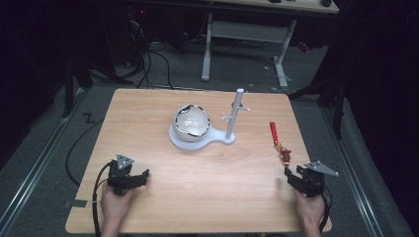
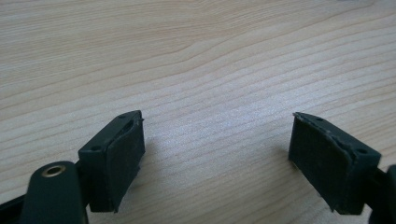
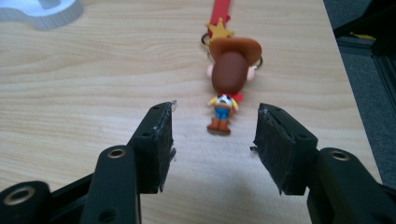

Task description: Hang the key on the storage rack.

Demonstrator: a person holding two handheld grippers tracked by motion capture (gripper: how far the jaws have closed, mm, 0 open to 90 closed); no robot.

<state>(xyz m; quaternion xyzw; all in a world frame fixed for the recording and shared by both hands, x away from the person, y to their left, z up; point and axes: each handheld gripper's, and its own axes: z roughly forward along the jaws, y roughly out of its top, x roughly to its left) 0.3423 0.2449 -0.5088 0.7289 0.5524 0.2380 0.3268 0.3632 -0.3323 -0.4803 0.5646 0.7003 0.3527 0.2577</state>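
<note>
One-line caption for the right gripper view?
Right gripper open just short of a cowboy figure keychain lying on the wooden table.

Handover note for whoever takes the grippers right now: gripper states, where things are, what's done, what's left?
Left gripper: open, nothing between its jaws, low over bare wood at the near left of the table.
Right gripper: open, lined up on the cowboy keychain, whose feet lie just ahead of the jaws; pads not touching it.
The keychain lies flat near the table's right edge, red strap pointing away from the person.
White peg stand sits mid-table, with a bowl on its base.
Done: approach only; nothing picked up.
Left: grip the keychain; it probably goes on a peg of the stand.
</note>
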